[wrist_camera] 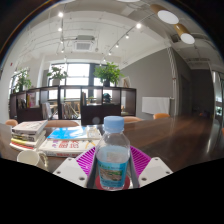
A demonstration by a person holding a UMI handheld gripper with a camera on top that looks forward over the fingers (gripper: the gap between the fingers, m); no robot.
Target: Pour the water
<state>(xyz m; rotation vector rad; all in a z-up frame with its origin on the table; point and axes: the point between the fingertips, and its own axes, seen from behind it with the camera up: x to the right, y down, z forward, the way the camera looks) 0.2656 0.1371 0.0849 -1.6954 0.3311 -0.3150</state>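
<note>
Gripper view: jaws clamp ribbed clear bottle (pixel 113 155).

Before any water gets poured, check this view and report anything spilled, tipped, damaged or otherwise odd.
Nothing stands out. The water bottle stands upright between the gripper jaws with its blue cap on, and no spill shows on the wooden table. The stacked books beside it lie flat.

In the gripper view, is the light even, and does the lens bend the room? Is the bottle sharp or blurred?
Gripper view: bright ceiling lamps and daylight through the windows leave the wooden table rather dim; the wide lens curves the ceiling and walls strongly; the water bottle between the fingers of the gripper looks fairly sharp, while the stacked books beside it are softer.
</note>
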